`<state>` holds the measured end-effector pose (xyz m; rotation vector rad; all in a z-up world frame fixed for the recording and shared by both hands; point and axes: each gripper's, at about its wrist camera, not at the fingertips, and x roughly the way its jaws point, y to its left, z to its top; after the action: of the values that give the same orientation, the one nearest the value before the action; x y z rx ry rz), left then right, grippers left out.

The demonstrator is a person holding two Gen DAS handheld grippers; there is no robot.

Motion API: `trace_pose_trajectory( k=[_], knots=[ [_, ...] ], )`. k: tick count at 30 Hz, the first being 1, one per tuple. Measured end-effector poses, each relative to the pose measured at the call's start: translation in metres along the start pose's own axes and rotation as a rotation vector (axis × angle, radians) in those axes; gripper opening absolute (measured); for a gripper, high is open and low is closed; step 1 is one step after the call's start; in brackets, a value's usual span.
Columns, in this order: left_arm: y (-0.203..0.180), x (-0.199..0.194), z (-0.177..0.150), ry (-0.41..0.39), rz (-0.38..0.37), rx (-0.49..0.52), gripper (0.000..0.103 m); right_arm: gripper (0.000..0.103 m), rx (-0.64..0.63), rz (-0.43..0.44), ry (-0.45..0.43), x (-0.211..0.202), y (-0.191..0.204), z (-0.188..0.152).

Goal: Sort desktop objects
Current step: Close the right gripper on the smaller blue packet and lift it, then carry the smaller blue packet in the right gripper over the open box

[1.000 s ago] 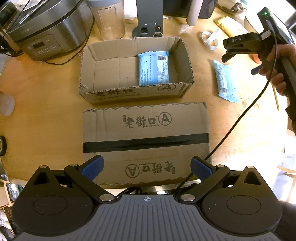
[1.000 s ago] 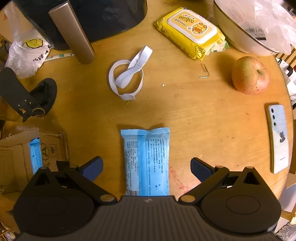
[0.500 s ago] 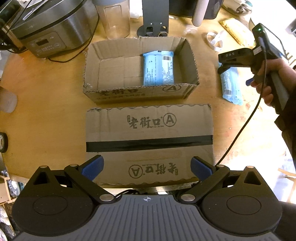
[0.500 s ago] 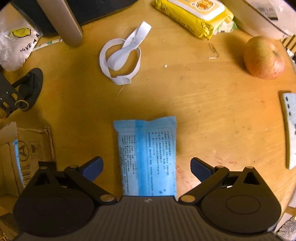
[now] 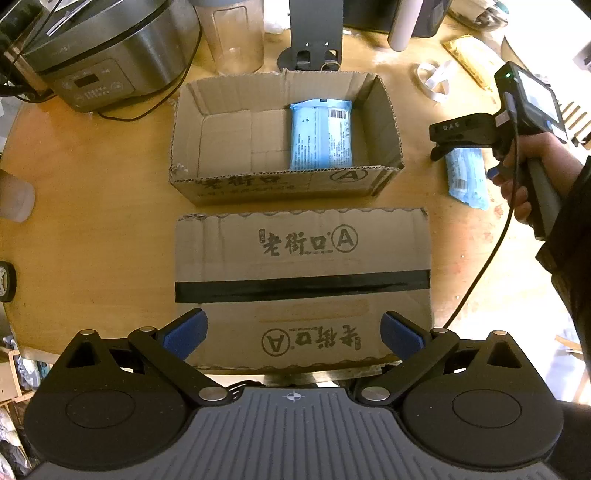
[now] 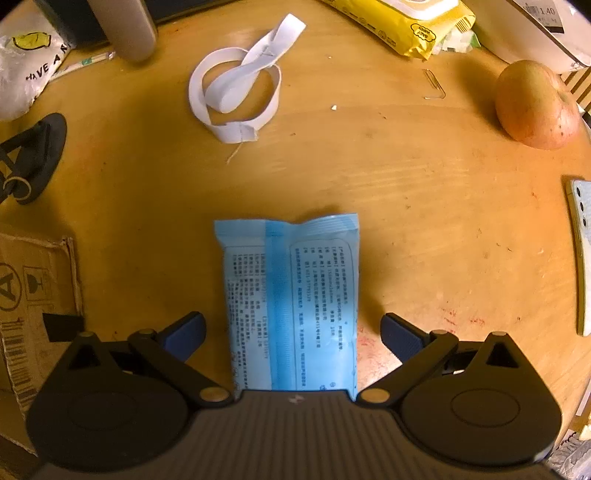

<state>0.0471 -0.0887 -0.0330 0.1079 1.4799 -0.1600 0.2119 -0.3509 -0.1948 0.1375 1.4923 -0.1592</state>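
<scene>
A blue tissue pack (image 6: 291,306) lies flat on the wooden table, between the open fingers of my right gripper (image 6: 291,332), which hovers low over it without gripping. The same pack (image 5: 466,177) shows in the left wrist view under the right gripper (image 5: 439,147). An open cardboard box (image 5: 284,188) holds another blue pack (image 5: 320,138) at its right side. My left gripper (image 5: 293,330) is open and empty, above a flat cardboard lid (image 5: 303,258) in front of the box.
A white loop of band (image 6: 236,92), a yellow wipes pack (image 6: 399,18), an apple (image 6: 535,107), a paper clip (image 6: 434,83) and a phone (image 6: 581,254) lie around the right gripper. A rice cooker (image 5: 99,55), a clear jar (image 5: 236,37) and a black stand (image 5: 314,37) sit behind the box.
My right gripper has moved forward and down over the loose blue pack, which now lies between its fingers. My left gripper has drawn back slightly; the box looks farther off.
</scene>
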Motion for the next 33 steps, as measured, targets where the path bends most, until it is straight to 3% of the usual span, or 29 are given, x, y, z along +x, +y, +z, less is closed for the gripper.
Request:
trace_pose_trajectory(
  k=[9, 10, 11, 13, 22, 33],
  knots=[
    [0.001, 0.000, -0.001, -0.001, -0.004, 0.001, 0.103, 0.099, 0.012, 0.000, 0.010, -0.002, 0.000, -0.003],
    [0.002, 0.000, -0.001, -0.001, -0.004, 0.000, 0.103, 0.089, 0.018, 0.007, 0.004, -0.004, 0.000, -0.004],
    [0.002, 0.000, -0.001, 0.000, -0.004, -0.002, 0.103, 0.085, 0.022, 0.011, -0.002, -0.007, 0.000, -0.004],
    [0.003, 0.001, -0.001, 0.002, -0.005, -0.003, 0.103, 0.061, 0.022, 0.014, -0.011, -0.014, 0.001, -0.002],
    [0.003, -0.001, -0.002, -0.001, -0.005, 0.000, 0.103, 0.055, 0.035, 0.027, -0.012, -0.021, 0.000, -0.001],
    [0.002, -0.003, -0.006, 0.001, -0.003, -0.002, 0.103, 0.056, 0.023, 0.044, -0.026, -0.051, 0.003, -0.005]
  ],
)
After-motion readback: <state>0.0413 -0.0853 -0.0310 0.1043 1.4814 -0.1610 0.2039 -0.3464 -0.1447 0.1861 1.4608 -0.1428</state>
